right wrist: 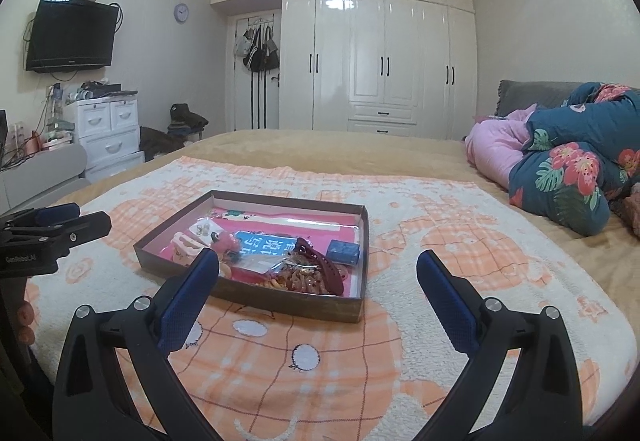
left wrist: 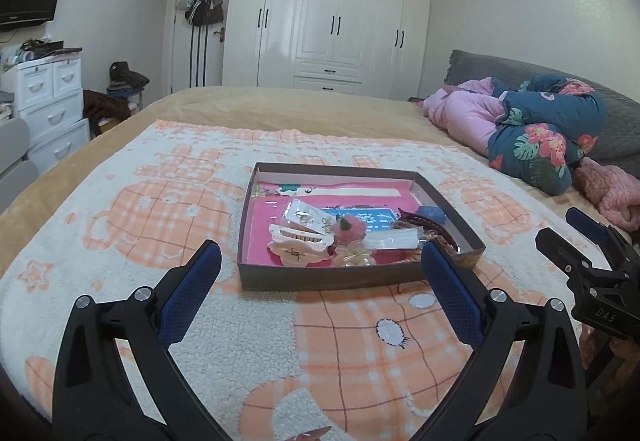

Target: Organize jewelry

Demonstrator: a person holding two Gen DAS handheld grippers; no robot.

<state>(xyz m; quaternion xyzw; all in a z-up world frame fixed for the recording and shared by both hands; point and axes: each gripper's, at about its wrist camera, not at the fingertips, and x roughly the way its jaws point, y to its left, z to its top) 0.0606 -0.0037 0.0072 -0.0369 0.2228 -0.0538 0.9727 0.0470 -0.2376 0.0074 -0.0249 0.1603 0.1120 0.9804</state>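
Note:
A shallow brown box (left wrist: pixel 352 275) (right wrist: pixel 288 301) with a pink floor lies on the blanket and holds several pieces: a white claw clip (left wrist: pixel 298 243), a pink fluffy bobble (left wrist: pixel 352 227), a cream flower clip (left wrist: pixel 354 257), a dark red claw clip (right wrist: pixel 320 265) and a small blue box (right wrist: pixel 343 251). My left gripper (left wrist: pixel 320 269) hovers open just in front of the box's near wall, nothing between its fingers. My right gripper (right wrist: pixel 318 273) is open too, held near the box's right front corner. The right gripper (left wrist: pixel 584 245) also shows at the right edge of the left wrist view.
The box sits on a white and orange fleece blanket (right wrist: pixel 400 341) spread over a tan bed. A rolled floral and pink quilt (right wrist: pixel 568 169) lies at the far right. White wardrobes (right wrist: pixel 380 61) stand behind; a drawer unit (right wrist: pixel 108 129) and wall TV (right wrist: pixel 72 33) at left.

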